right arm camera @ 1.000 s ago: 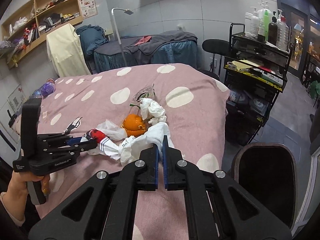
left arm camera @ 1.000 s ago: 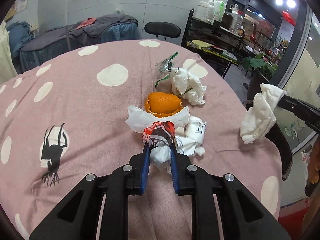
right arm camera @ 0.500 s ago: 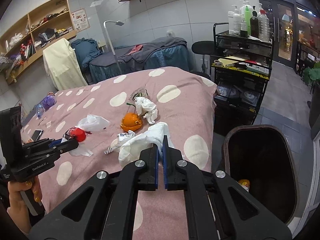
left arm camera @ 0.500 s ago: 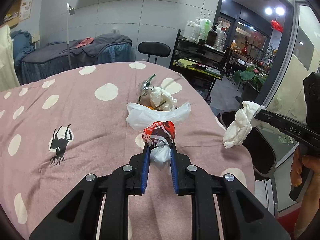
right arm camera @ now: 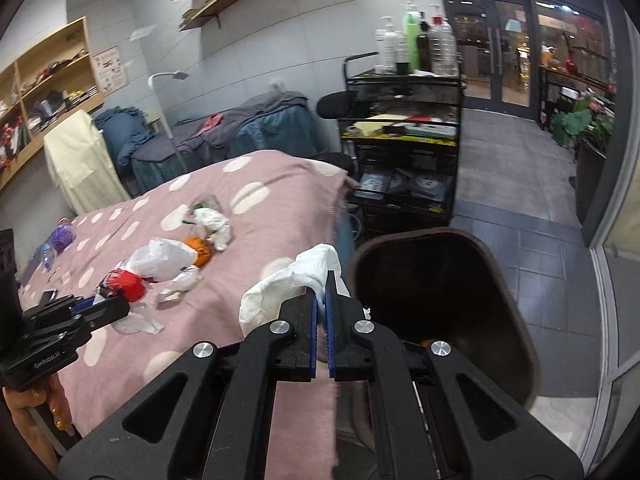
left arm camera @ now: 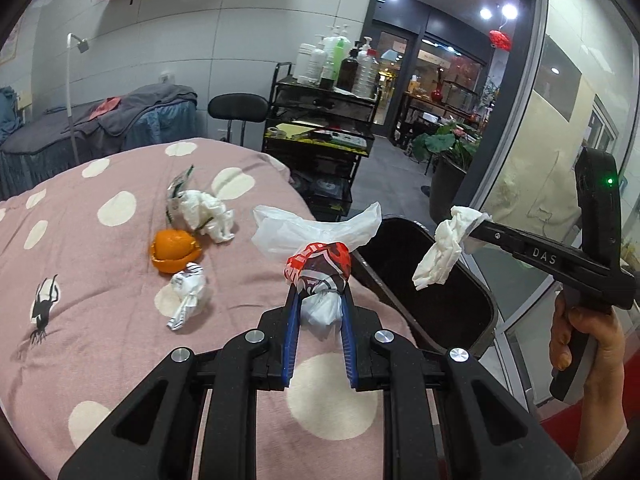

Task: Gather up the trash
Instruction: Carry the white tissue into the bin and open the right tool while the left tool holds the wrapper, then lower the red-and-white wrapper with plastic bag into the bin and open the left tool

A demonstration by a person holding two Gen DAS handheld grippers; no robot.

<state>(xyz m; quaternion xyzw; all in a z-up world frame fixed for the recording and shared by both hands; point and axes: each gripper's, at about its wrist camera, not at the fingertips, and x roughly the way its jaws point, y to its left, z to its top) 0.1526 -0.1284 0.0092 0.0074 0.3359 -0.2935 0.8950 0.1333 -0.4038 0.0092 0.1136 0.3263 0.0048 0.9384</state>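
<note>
My left gripper [left arm camera: 319, 294] is shut on a red, black and white plastic bag [left arm camera: 320, 268], held above the pink dotted bed [left arm camera: 100, 280] near its right edge. My right gripper [right arm camera: 323, 280] is shut on a crumpled white tissue [right arm camera: 288, 284], held beside the dark trash bin [right arm camera: 440, 292]; the tissue [left arm camera: 444, 252] hangs over the bin's opening [left arm camera: 432, 280] in the left wrist view. An orange peel [left arm camera: 174, 250], a printed wrapper [left arm camera: 188, 292], a white tissue wad [left arm camera: 204, 216] and a clear green-edged wrapper [left arm camera: 178, 184] lie on the bed.
A black cart [right arm camera: 400, 144] with bottles stands behind the bed's far corner, next to a black stool [left arm camera: 238, 108]. A second bed [right arm camera: 240, 132] and a lamp [right arm camera: 164, 80] lie behind. A purple bottle [right arm camera: 60, 240] and a phone [right arm camera: 48, 295] lie at the bed's left side.
Both grippers have moved right toward the trash bin with their loads. The bag has lifted clear of the peel and wrapper; the tissue now hangs over the bin.
</note>
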